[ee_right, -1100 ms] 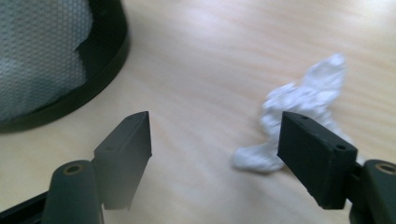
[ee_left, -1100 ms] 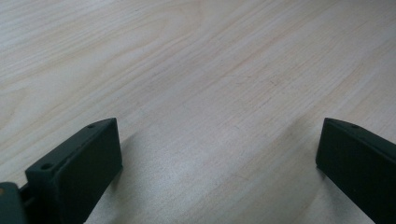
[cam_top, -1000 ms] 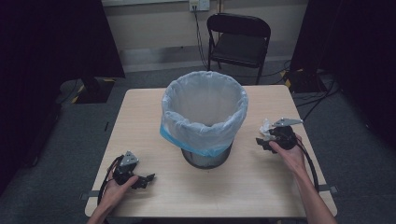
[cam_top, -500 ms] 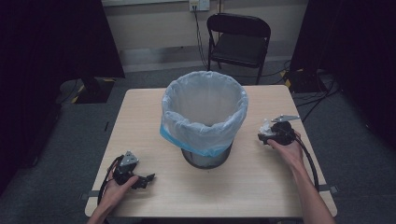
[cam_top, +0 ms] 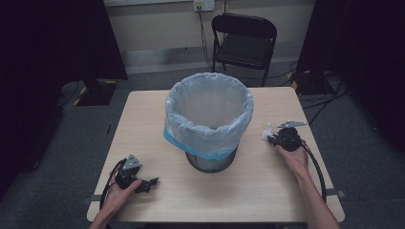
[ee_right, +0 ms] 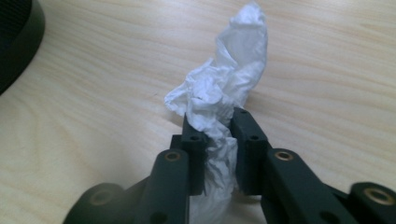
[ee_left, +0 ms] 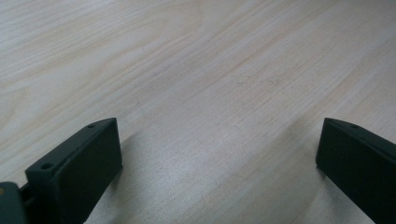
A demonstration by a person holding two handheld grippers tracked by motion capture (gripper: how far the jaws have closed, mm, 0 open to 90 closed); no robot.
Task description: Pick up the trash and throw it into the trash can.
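My left hand rests low on the near left of the bench. It holds my left tongs, which point toward the middle. Their jaws are wide apart, with bare wood between them.

My right hand lies on the right side of the bench, arm reaching forward. My right tongs point left at the bin. Their jaws are squeezed on a crumpled white tissue. The tissue sticks out past the tips, just above the wood, near the bin but not touching it.

The bin stands in the middle of the bench. A pale bag lines it and folds down over the rim. I can't see anything lying inside the bag.
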